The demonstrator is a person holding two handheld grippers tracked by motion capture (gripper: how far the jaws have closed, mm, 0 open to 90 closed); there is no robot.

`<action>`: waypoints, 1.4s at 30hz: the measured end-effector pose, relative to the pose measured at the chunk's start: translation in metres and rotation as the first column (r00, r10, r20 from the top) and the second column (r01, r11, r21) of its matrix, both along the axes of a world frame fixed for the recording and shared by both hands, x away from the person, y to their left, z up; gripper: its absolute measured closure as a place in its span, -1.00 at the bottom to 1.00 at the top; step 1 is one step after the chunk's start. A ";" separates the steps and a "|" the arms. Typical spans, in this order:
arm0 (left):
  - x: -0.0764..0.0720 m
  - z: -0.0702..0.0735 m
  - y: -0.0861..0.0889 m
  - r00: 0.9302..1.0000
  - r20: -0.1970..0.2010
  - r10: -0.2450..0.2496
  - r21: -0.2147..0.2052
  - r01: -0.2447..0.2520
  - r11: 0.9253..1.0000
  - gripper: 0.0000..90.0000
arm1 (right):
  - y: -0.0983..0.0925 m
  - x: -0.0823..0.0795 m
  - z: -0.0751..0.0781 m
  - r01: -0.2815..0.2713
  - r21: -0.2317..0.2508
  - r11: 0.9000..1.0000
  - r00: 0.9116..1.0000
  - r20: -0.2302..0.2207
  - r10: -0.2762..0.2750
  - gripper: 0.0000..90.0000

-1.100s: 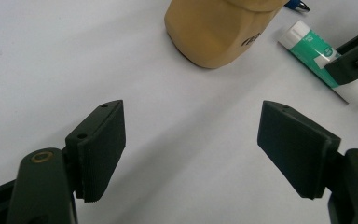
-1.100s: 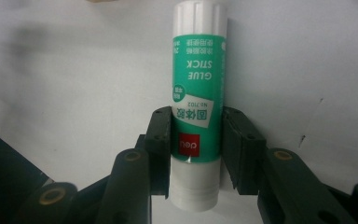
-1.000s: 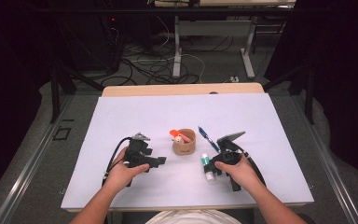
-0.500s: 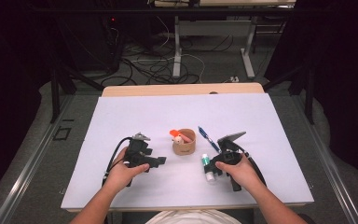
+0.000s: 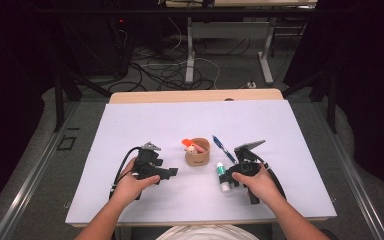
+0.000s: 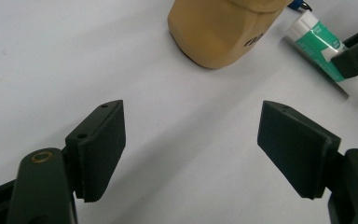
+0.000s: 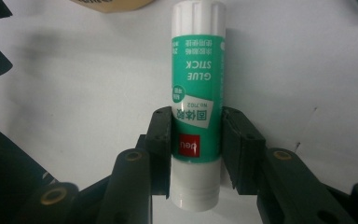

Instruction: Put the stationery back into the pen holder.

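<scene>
The right claw (image 7: 196,135) clamps the glue stick (image 7: 197,84) lying on the tabletop (image 5: 130,130). The left claw (image 6: 191,149) gapes wide, empty, near the tan cup (image 6: 219,32).

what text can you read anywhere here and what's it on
"GLUE STICK": upside down on the green label of the glue stick, held in the right hand-held gripper.
"deli": on the red patch of that label.
"NO.7102": small print on that label, hard to make out.
Chinese characters on the label: too small to read.
Dark print on the tan cup: cut off, unreadable.
</scene>
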State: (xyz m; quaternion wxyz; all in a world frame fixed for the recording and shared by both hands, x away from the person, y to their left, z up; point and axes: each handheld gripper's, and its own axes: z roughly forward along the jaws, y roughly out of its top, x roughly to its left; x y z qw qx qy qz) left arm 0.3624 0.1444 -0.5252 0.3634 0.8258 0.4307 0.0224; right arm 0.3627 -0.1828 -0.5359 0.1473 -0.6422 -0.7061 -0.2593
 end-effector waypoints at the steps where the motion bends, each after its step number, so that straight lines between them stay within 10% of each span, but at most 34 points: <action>1: 0.000 0.000 0.000 1.000 0.000 0.006 -0.004 -0.006 1.000 -0.47 | -0.002 0.000 0.000 -0.012 -0.001 1.000 1.000 0.020 0.012 0.46; 12: 0.000 0.000 0.001 1.000 0.000 0.005 0.000 -0.005 1.000 -0.47 | -0.005 -0.002 0.007 -0.037 0.004 0.999 0.992 0.118 0.036 0.46; 20: 0.000 0.001 0.001 1.000 0.001 0.011 -0.004 -0.011 1.000 -0.47 | -0.003 -0.005 0.014 -0.126 -0.079 0.989 0.943 0.299 0.144 0.46; 23: 0.001 0.001 0.001 1.000 0.004 0.014 -0.004 -0.014 1.000 -0.47 | -0.001 -0.007 0.020 -0.183 -0.163 0.969 0.921 0.317 0.227 0.46; 27: 0.000 0.001 0.002 1.000 0.006 0.014 -0.008 -0.014 1.000 -0.46 | 0.006 -0.012 0.024 -0.223 -0.274 0.936 0.850 0.415 0.324 0.46; 32: 0.000 0.002 0.002 1.000 0.012 0.015 -0.006 -0.015 1.000 -0.46 | 0.012 -0.016 0.029 -0.279 -0.449 0.849 0.734 0.470 0.490 0.46; 35: 0.001 0.003 0.003 1.000 0.019 0.004 -0.001 -0.004 1.000 -0.46 | 0.016 -0.019 0.032 -0.294 -0.557 0.777 0.664 0.466 0.585 0.46; 38: 0.000 0.003 0.002 1.000 0.021 0.007 -0.001 -0.007 1.000 -0.46 | 0.020 -0.020 0.034 -0.302 -0.658 0.690 0.567 0.458 0.685 0.46; 42: 0.000 0.004 0.002 1.000 0.025 0.000 0.002 0.000 1.000 -0.46 | 0.025 -0.026 0.036 -0.283 -0.802 0.526 0.413 0.393 0.822 0.46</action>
